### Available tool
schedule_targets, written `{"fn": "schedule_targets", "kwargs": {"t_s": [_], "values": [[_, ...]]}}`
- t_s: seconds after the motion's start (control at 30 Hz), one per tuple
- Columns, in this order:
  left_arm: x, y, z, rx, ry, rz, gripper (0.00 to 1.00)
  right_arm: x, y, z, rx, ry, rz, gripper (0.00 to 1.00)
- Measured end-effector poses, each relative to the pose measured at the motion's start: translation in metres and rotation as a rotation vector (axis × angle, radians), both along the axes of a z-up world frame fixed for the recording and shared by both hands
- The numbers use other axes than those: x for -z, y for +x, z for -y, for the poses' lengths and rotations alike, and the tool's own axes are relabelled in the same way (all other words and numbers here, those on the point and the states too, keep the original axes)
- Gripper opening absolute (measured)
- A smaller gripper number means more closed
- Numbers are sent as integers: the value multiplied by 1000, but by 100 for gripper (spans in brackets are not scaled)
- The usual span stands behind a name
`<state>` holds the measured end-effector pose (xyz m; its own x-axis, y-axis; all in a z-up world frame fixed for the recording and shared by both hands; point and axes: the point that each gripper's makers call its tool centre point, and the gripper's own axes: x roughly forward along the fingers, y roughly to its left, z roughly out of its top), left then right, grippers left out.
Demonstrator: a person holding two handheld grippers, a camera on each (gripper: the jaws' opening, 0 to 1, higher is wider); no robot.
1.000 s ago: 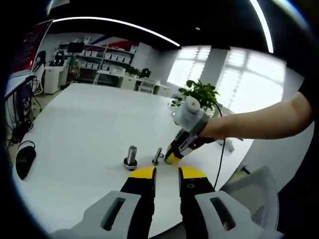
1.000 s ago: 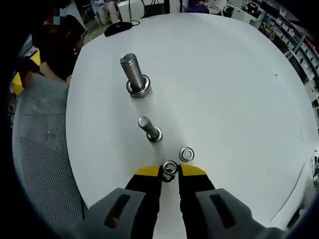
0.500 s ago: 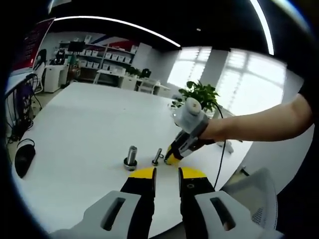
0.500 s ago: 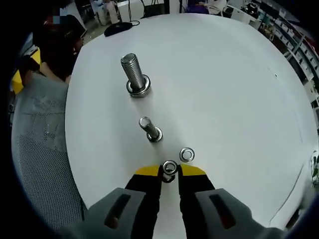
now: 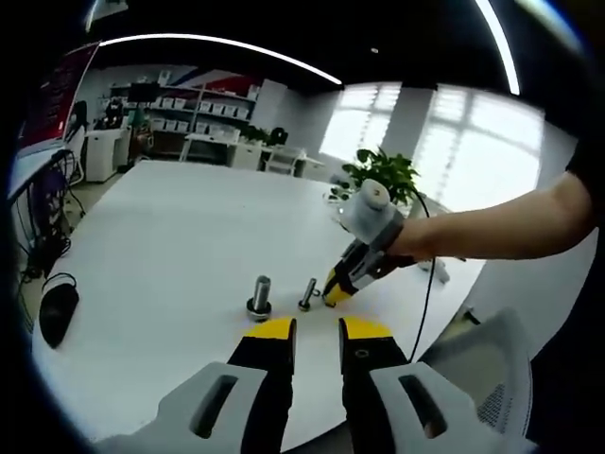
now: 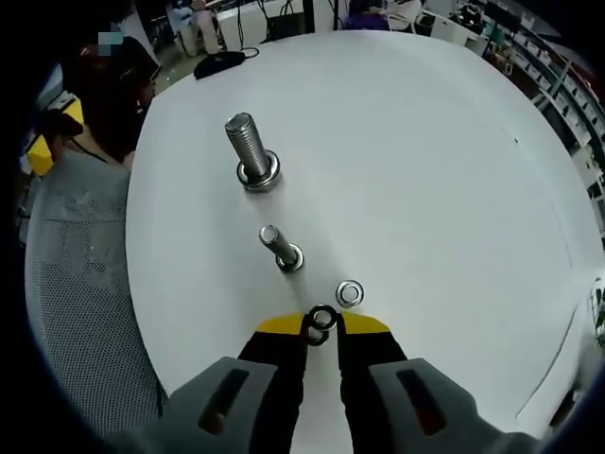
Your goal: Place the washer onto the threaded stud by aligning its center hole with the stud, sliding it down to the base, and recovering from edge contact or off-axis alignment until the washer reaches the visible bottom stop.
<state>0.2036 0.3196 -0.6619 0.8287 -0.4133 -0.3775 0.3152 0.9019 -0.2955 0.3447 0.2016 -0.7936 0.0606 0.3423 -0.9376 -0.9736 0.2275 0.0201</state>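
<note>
No legible text, labels or numbers; red banner point(image 5: 59, 90) at far left carries print too blurred to read.

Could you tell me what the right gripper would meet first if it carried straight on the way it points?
Probably the small stud: the right gripper, shut on a washer, points roughly towards it, with the loose washer just off-line.

Two threaded studs are standing on the table: a thick stud point(image 6: 249, 151) and a thin stud point(image 6: 279, 248). Two washers are showing: a held washer point(image 6: 322, 319) and a loose washer point(image 6: 350, 292).
</note>
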Motion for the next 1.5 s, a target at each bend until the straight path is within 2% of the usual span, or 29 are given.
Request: {"fn": "schedule_targets", "kwargs": {"t_s": [0.07,0.13,0.23,0.4,0.5,0.6,0.83,0.97,1.1,1.27,1.5], "values": [[-2,-3,0,16,8,27,18,-2,-1,-2,-1,7,-1,14],[5,-7,-1,24,37,-7,20,-4,-1,-4,-4,14,0,14],[15,-13,-5,34,84,-27,20,-7,-2,-7,-6,23,-1,14],[30,-22,-13,21,115,-59,19,-13,-3,-13,-6,44,4,14],[36,-24,-19,-4,109,-78,19,-15,-1,-14,-3,52,8,14],[37,-23,-23,-16,121,-73,18,-19,0,-16,-4,58,12,14],[60,-34,-37,-49,136,-125,16,-28,2,-19,-4,75,20,14],[55,-31,-39,-65,125,-105,16,-34,3,-21,-10,85,26,14],[59,-32,-39,-62,128,-122,15,-42,4,-23,-18,94,37,14],[56,-31,-41,-69,164,-87,13,-54,6,-28,-17,107,45,14],[59,-32,-42,-70,148,-104,13,-69,2,-43,-63,130,60,14]]}}
